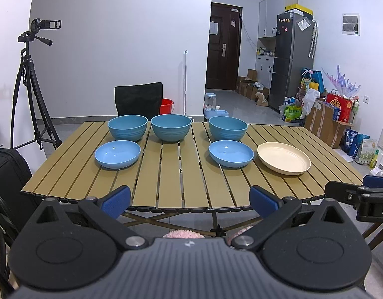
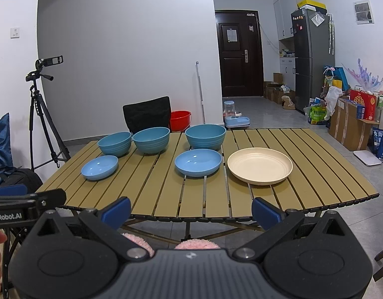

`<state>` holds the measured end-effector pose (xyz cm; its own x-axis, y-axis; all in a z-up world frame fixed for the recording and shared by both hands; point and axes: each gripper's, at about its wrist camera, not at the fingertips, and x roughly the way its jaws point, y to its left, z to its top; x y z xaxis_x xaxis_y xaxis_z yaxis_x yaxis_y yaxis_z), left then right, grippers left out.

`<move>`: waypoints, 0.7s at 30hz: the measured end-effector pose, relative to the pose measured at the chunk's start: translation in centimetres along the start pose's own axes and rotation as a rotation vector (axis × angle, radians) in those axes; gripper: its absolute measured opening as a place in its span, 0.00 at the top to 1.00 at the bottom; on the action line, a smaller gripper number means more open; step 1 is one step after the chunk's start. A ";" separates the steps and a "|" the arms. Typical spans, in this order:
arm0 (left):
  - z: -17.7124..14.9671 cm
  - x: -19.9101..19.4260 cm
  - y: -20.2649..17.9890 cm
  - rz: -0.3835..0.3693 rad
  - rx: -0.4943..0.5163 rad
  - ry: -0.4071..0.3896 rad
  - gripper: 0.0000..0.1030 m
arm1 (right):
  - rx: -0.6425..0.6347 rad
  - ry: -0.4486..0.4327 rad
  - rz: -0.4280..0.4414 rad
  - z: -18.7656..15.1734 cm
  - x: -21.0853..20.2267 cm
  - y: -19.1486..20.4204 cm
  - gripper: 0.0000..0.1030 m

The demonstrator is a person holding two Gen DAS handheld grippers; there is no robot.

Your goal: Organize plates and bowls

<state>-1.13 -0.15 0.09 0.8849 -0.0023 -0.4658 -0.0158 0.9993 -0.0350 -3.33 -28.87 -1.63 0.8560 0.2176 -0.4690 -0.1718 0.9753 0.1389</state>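
The left hand-held gripper (image 1: 190, 200) hangs spread wide and empty at 6 o'clock, before the tan slatted worktop (image 1: 171, 186). Three deep teal ribbed bowls (image 1: 171, 127) line the far edge toward 12 o'clock. Nearer lie two shallow light-blue bowls (image 1: 117, 153), with a round cream plate (image 1: 283, 157) toward 3 o'clock.

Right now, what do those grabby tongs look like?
Both tongs look alike. The left tongs have a ribbed dark grey body, two round black discs, black linkage arms with silver bolts, and blue pads at the fingertips. The right tongs match, and white lettering marks each one's side.
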 end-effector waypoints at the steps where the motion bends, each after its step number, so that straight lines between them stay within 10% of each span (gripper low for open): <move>1: 0.0 0.0 0.0 -0.001 0.000 0.000 0.00 | 0.000 0.000 0.000 0.0 0.0 0.0 0.00; 21: -0.2 0.7 -0.3 -0.009 0.005 0.006 0.00 | -0.006 -0.010 -0.010 0.7 0.5 -0.2 0.00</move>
<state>-0.61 -0.46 -0.34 0.8822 -0.0111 -0.4708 -0.0057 0.9994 -0.0341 -2.57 -28.96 -1.29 0.8623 0.2078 -0.4618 -0.1663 0.9776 0.1293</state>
